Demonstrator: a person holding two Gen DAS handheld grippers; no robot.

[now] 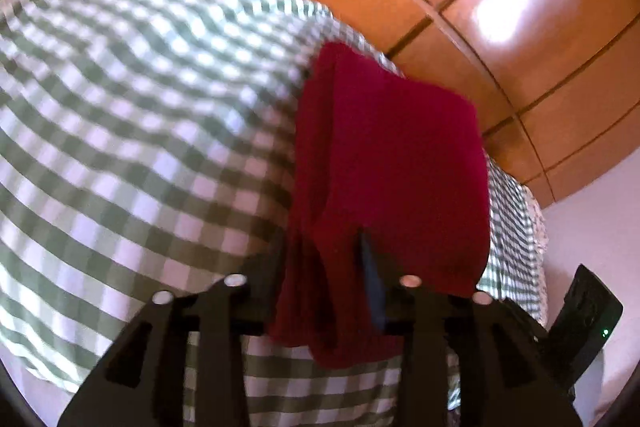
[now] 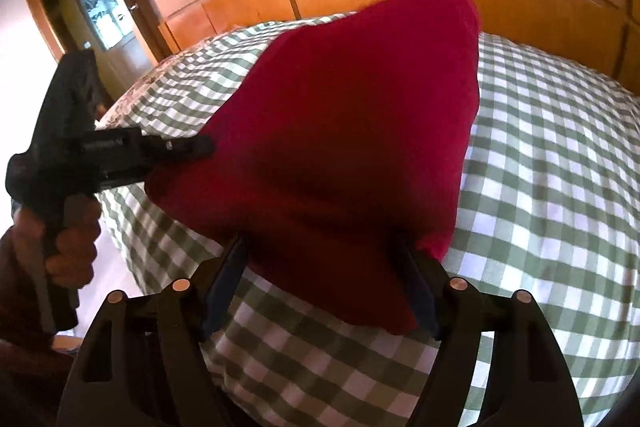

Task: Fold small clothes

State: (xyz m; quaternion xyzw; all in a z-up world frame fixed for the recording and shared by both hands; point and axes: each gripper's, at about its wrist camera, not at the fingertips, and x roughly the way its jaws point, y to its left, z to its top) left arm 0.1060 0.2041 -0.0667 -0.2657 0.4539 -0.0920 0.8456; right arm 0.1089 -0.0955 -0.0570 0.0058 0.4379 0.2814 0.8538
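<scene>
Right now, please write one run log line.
left tongs: gripping red cloth | right tongs: cloth between fingers, grip unclear | cloth lifted over checkered bed

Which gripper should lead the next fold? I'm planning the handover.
Probably the left gripper: it pinches the red cloth at one side corner. The right gripper holds the bunched near edge, anchoring it.

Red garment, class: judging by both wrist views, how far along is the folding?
Done: little; the red garment looks bunched, not flat. In hand: the left tool and right tool both grip it above the checked bedspread. Left: lay it down, fold it, release.
</scene>
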